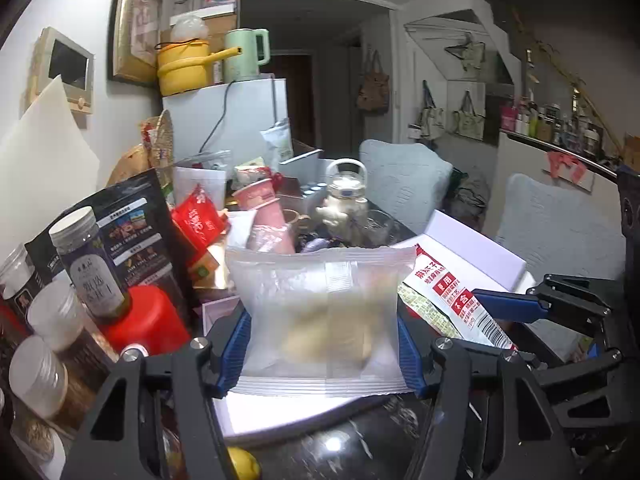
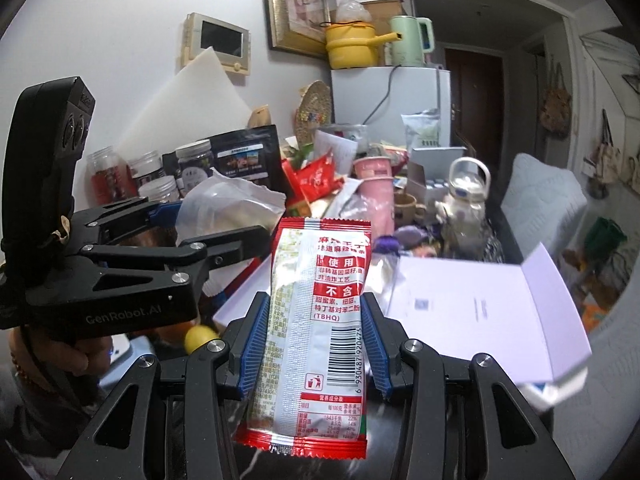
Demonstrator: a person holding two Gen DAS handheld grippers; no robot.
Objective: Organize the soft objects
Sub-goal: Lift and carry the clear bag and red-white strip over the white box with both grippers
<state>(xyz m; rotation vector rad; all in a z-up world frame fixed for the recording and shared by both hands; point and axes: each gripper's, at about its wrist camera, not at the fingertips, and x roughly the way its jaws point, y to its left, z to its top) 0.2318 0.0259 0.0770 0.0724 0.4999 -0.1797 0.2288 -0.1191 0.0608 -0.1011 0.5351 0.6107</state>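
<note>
The left gripper (image 1: 322, 334) is clamped on a frosted pouch (image 1: 320, 312), its blue pads pressing both side edges. The pouch is lifted above the table with its long axis running across the jaws and its crimped ends toward and away from the camera; something pale and tan sits inside, too blurred through the film to name. The right gripper (image 2: 314, 344) is closed on one red-and-white snack packet (image 2: 316, 320), which stands upright, long axis vertical, the barcode face toward the camera and the red crimped seams at top and bottom. Both packs hang over the near edge of the dark table (image 1: 344, 440), side by side, the packet just right of the pouch.

At the table's left edge stand lidded jars (image 1: 86, 264): about five show in the left view, filled with dark or brownish contents. Behind them leans one black stand-up bag (image 1: 136, 220). An open white box (image 2: 472, 292) lies toward the right edge with its flap raised. One glass kettle (image 2: 466, 196) stands mid-table, and one pink cup (image 2: 374, 188) beside it. One yellow lemon (image 1: 242, 464) lies at the near edge.
</note>
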